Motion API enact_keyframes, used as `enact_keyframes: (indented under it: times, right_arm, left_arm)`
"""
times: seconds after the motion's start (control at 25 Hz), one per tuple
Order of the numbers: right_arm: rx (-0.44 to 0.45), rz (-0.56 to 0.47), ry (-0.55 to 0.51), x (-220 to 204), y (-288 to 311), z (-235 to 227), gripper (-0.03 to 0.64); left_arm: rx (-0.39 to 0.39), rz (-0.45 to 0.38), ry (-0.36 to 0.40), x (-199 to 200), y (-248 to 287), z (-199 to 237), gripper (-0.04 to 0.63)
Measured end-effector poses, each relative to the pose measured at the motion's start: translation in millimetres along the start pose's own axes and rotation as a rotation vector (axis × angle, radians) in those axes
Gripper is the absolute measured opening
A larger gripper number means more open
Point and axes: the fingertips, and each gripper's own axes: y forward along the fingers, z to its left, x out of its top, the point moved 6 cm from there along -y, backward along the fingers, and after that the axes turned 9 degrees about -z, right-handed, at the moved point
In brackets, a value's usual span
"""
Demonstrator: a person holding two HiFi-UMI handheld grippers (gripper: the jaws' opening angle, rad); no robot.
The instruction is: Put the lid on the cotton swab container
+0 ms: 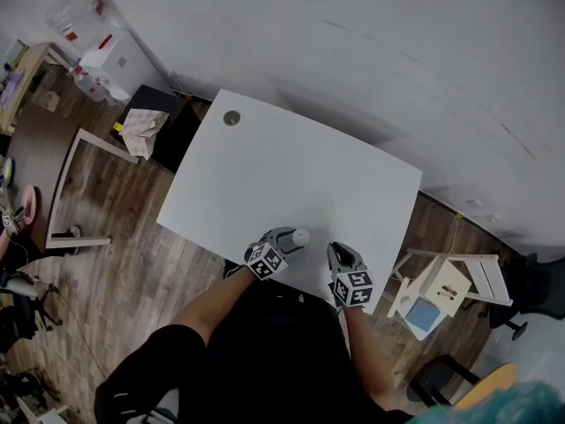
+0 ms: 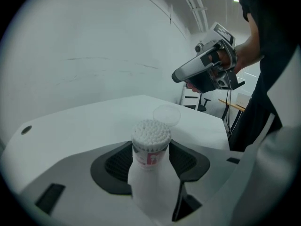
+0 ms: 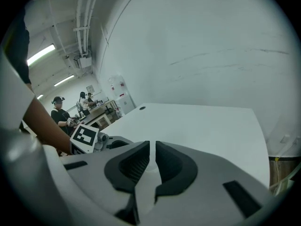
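The cotton swab container (image 2: 150,147) is a clear tub with a pink label, packed full of white swabs and with no lid on it. It stands between the jaws of my left gripper (image 2: 150,160), whose pads touch both its sides. In the head view the container (image 1: 301,236) is near the front edge of the white table (image 1: 291,175). The clear round lid (image 2: 166,114) lies flat on the table just beyond the container. My right gripper (image 3: 151,161) is shut with nothing in it. A hand holds this right gripper (image 2: 207,68) above the table, right of the lid.
A round cable hole (image 1: 231,117) sits at the table's far corner. A white stool (image 1: 446,285) stands right of the table, a wooden frame (image 1: 79,188) left of it. A black box with a cloth on it (image 1: 146,129) is at the back left. People work in the distance (image 3: 59,112).
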Motion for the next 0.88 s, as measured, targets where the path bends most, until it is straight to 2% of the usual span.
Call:
enact_keyframes:
  times: [0.32, 0.36, 0.48, 0.72, 0.88]
  right_arm:
    - [0.042, 0.075, -0.054, -22, 5, -9, 0.04]
    - [0.044, 0.082, -0.053, -25, 6, -11, 0.05]
    - [0.062, 0.114, -0.034, -37, 15, -16, 0.135]
    - [0.175, 0.19, -0.148, -52, 27, -11, 0.193]
    - [0.194, 0.2, -0.168, -53, 33, -9, 0.195]
  left_arm:
    - [0.021, 0.023, 0.012, 1, 5, 0, 0.252]
    - [0.024, 0.029, 0.015, 0, 7, 0, 0.252]
    - [0.031, 0.044, 0.01, -4, 8, 0, 0.25]
    - [0.04, 0.04, -0.016, -4, 10, 2, 0.242]
    - [0.046, 0.044, -0.02, -4, 9, 3, 0.242]
